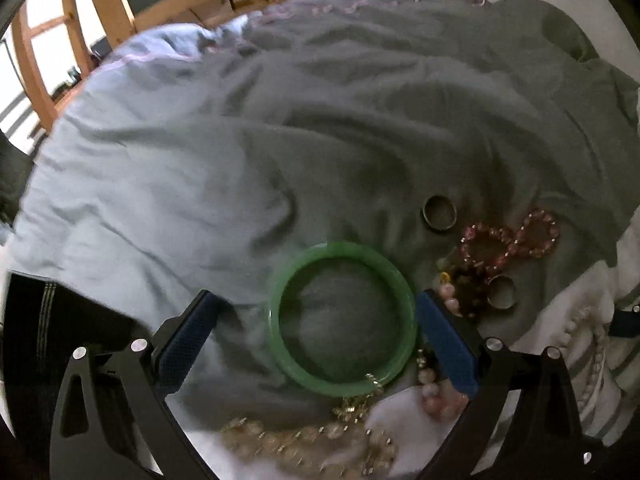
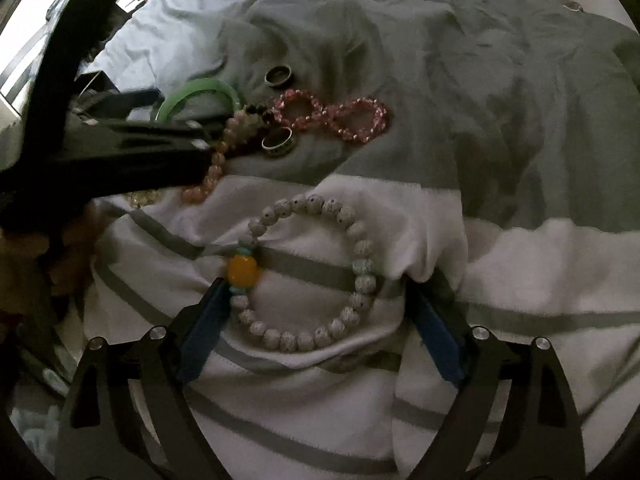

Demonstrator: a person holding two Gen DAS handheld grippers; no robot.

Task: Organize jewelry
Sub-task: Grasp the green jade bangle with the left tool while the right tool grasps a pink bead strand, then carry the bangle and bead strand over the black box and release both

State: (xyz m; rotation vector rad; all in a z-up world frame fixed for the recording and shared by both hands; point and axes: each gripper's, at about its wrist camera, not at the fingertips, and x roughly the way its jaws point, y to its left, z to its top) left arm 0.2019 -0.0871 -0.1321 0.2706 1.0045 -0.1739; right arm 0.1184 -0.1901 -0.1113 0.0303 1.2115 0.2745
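A green bangle (image 1: pixel 340 386) lies flat on the grey bedding between the fingers of my open left gripper (image 1: pixel 316 304); its right pad (image 1: pixel 444 344) is close beside the bangle, while the left pad stands well clear. On the striped white cloth a white speckled bead bracelet (image 2: pixel 360 280) with an orange bead (image 2: pixel 242 268) lies between the fingers of my open right gripper (image 2: pixel 316 288). The left fingertip sits right beside the orange bead and the right one stays apart. A pink bead bracelet (image 2: pixel 328 114) twisted into a figure eight lies further back.
Two metal rings (image 1: pixel 440 229) (image 1: pixel 502 306), a pale pink bead strand (image 1: pixel 432 392) and a clear bead strand (image 1: pixel 304 436) crowd around the bangle. Rumpled grey bedding (image 1: pixel 360 120) stretches beyond, with a wooden bed frame (image 1: pixel 100 8) behind. The white striped cloth (image 2: pixel 520 248) covers the near side.
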